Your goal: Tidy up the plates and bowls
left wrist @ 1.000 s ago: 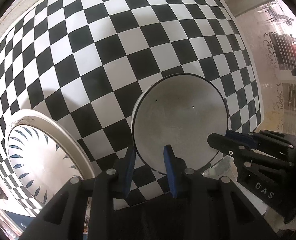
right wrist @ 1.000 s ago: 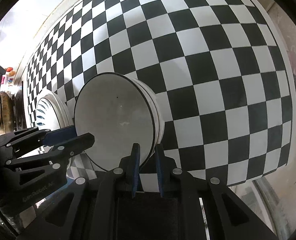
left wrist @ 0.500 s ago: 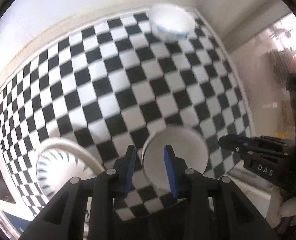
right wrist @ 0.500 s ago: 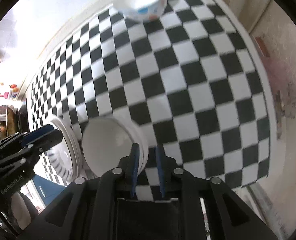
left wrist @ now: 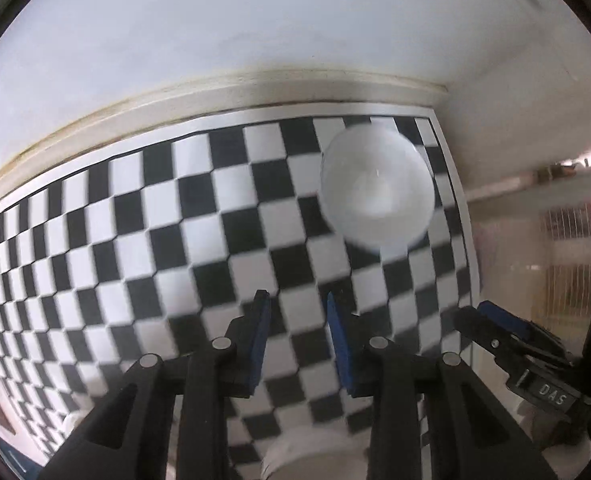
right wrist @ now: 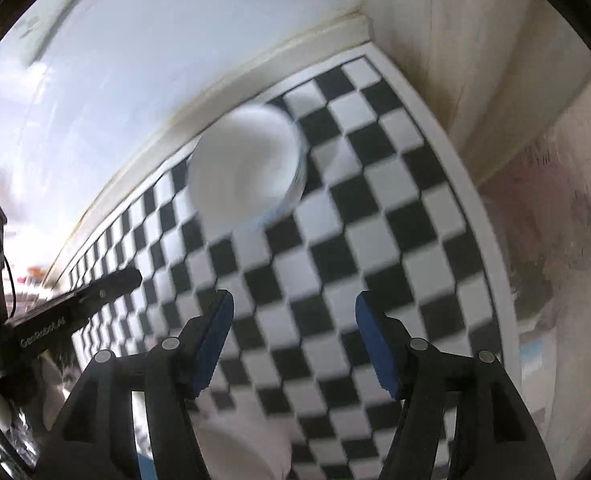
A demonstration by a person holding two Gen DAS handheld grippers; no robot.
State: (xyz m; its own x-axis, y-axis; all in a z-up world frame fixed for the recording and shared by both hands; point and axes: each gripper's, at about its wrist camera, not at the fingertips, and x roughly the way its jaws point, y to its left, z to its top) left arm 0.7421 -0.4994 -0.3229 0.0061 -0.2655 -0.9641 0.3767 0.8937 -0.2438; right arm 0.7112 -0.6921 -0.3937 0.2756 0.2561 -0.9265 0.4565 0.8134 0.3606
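A white bowl point(left wrist: 377, 188) sits upright near the far corner of a black-and-white checkered mat point(left wrist: 143, 240), well ahead of both grippers and touched by neither. From the left gripper point(left wrist: 297, 340) it lies forward and a little right of the jaws; from the right gripper point(right wrist: 293, 338) it lies forward and to the left point(right wrist: 247, 170). Being round, it has no long axis to line up with. Neither hand looks clearly nearer. The left jaws stand partly apart, holding nothing; the right jaws are spread wide, also unloaded. A blurred pale dish edge point(left wrist: 315, 456) shows below the left jaws. Beyond the mat are a cream ledge point(left wrist: 215, 92) and a plain pale wall point(left wrist: 255, 20).
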